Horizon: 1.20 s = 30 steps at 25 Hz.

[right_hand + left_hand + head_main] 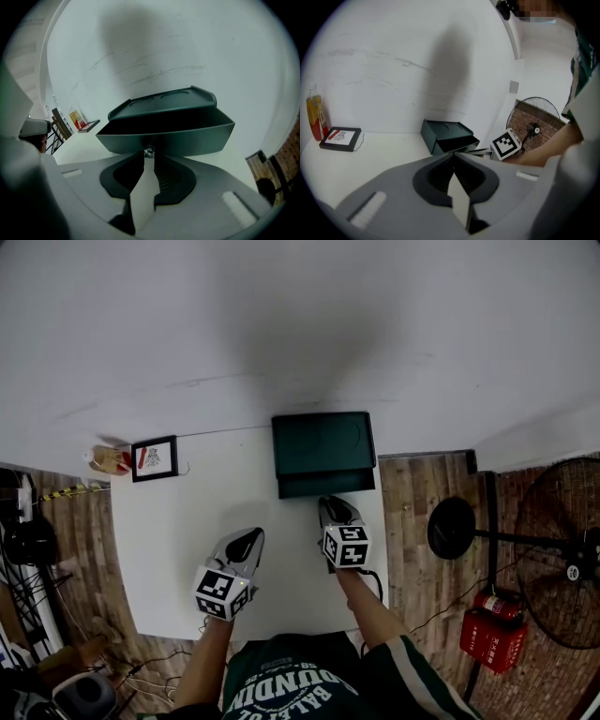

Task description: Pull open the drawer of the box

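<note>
Now: right hand-held gripper [335,502] clamped on the drawer [187,139] knob [149,151].
Drawer partly out of the green box [322,442] at the desk [187,521] far edge; left hand-held gripper [454,157] jaws together, empty.

- A plain white wall [300,315] is seen behind the white table [187,559], and a soft shadow is cast on it.
- A wood-plank floor [422,512] is laid around the table.
- A fan [553,521] and a red extinguisher [494,634] are stood at the right.
</note>
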Each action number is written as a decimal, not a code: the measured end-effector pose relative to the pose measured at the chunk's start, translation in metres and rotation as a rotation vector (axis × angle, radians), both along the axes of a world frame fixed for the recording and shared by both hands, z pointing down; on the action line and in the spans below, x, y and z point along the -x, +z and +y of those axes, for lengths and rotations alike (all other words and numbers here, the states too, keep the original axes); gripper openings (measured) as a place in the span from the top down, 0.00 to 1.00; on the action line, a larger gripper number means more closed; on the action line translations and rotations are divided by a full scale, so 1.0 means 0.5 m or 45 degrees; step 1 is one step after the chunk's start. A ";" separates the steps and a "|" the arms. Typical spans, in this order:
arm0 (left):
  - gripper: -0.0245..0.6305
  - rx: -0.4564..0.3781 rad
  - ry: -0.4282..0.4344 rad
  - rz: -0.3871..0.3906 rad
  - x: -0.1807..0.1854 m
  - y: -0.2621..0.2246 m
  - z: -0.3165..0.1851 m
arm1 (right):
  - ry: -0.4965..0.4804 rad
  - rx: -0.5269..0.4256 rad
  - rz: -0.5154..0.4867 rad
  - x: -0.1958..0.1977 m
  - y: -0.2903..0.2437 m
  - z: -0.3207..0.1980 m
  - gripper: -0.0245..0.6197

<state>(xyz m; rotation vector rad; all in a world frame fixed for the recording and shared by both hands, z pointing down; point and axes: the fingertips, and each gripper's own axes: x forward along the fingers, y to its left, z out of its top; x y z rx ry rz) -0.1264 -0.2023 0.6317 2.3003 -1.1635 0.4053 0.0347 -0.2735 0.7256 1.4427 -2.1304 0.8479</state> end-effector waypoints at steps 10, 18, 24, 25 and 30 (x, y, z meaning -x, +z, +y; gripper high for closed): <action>0.88 -0.015 0.011 0.004 -0.004 -0.015 0.033 | 0.006 0.032 -0.016 -0.012 0.005 0.073 0.85; 0.88 -0.035 0.000 -0.004 0.005 -0.031 0.059 | -0.001 0.049 -0.010 -0.014 0.009 0.113 0.85; 0.88 -0.047 -0.018 -0.011 0.018 -0.041 0.086 | -0.007 0.074 -0.002 -0.014 0.010 0.131 0.85; 0.88 -0.048 -0.021 -0.011 0.020 -0.041 0.090 | -0.012 0.072 0.000 -0.013 0.009 0.132 0.85; 0.88 -0.066 -0.037 -0.014 0.033 -0.053 0.112 | -0.004 0.088 0.006 -0.014 0.009 0.142 0.85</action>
